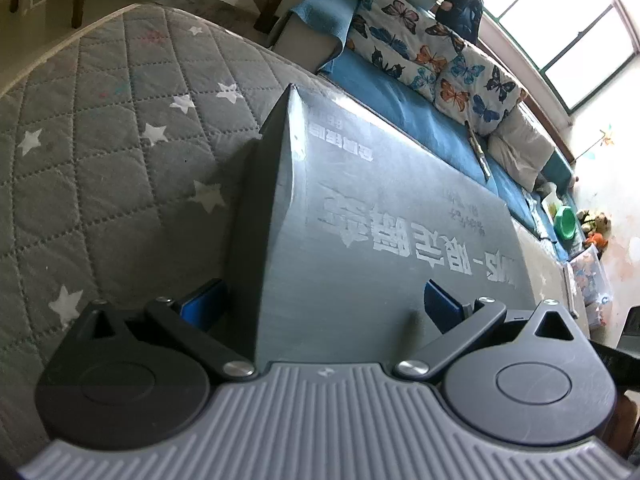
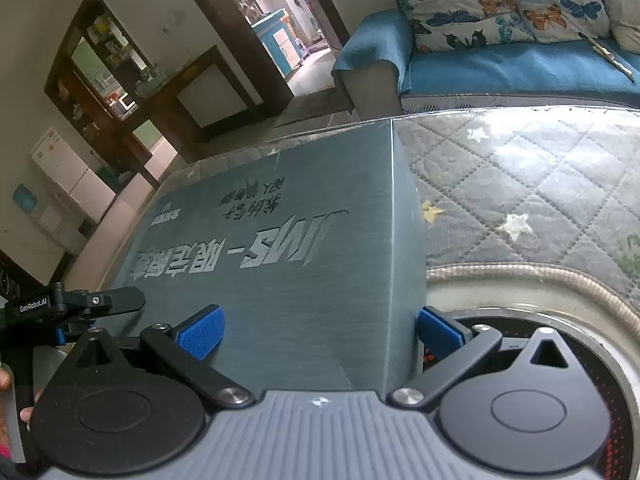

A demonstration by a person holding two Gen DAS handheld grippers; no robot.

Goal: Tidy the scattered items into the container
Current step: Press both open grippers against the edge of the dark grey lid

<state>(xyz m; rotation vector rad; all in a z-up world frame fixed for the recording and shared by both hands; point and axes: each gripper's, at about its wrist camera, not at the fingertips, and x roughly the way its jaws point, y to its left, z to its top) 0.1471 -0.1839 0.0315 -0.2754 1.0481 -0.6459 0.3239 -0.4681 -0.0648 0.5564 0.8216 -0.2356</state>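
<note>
A dark grey box (image 1: pixel 380 200) with silver lettering lies shut on a grey quilted star mat (image 1: pixel 100 140). My left gripper (image 1: pixel 322 304) is open wide and straddles one end edge of the box, one blue pad beside the dark side face and the other over the top. In the right wrist view my right gripper (image 2: pixel 318 332) is open just as wide at the opposite end of the box (image 2: pixel 280 240), its right pad against the side face. The left gripper's black finger (image 2: pixel 116 300) shows at the far end. No loose items are visible.
A blue sofa (image 1: pixel 400 92) with butterfly cushions (image 1: pixel 420 40) runs behind the mat. A round black disc with red dots (image 2: pixel 600 360) sits under my right gripper by the mat's braided edge. A green bowl (image 1: pixel 566 220) and a wooden cabinet (image 2: pixel 160 92) stand farther off.
</note>
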